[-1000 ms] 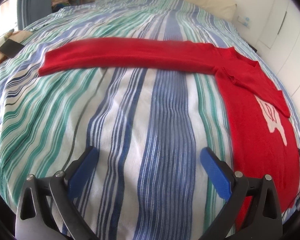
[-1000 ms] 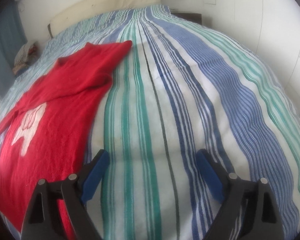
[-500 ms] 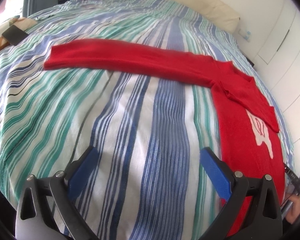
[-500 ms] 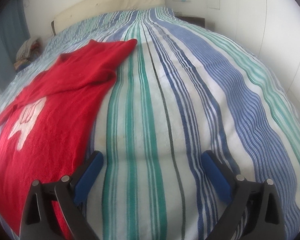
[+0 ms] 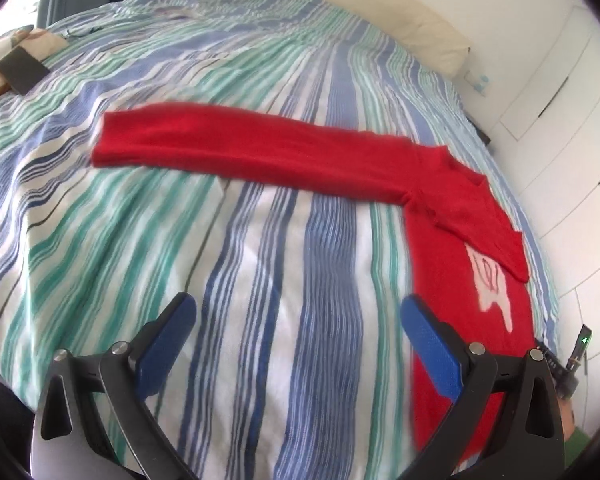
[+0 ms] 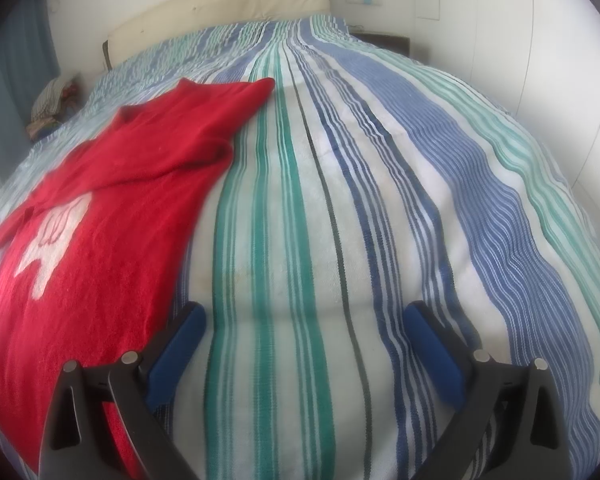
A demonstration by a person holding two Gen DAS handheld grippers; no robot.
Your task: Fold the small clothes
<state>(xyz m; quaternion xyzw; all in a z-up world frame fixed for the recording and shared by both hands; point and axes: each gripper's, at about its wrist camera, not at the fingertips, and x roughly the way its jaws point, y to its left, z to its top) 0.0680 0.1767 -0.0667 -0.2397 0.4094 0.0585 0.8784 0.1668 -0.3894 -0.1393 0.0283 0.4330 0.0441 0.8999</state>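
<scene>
A red sweater [image 5: 452,280] with a white motif [image 5: 492,284] lies flat on the striped bedspread [image 5: 180,240]. One long sleeve [image 5: 240,148] stretches out to the left across the bed. My left gripper [image 5: 296,304] hovers open over bare bedspread, and its right finger overlaps the sweater's body edge in the view. In the right wrist view the sweater [image 6: 100,240] fills the left side, its other sleeve folded over the chest. My right gripper [image 6: 305,310] stands wide open over the stripes just right of the sweater's edge, with nothing between its fingers.
A cream headboard cushion [image 6: 220,4] and white wardrobe doors [image 5: 560,100] border the bed. A dark flat object [image 5: 20,70] lies at the far left edge. A heap of clothes [image 6: 56,100] sits beside the bed's head. A stick with a green light [image 5: 576,360] pokes in at lower right.
The left gripper has risen and tilted, so the sweater and its sleeve sit farther away in its view. The right gripper's jaws have spread a little wider; it has stayed in place.
</scene>
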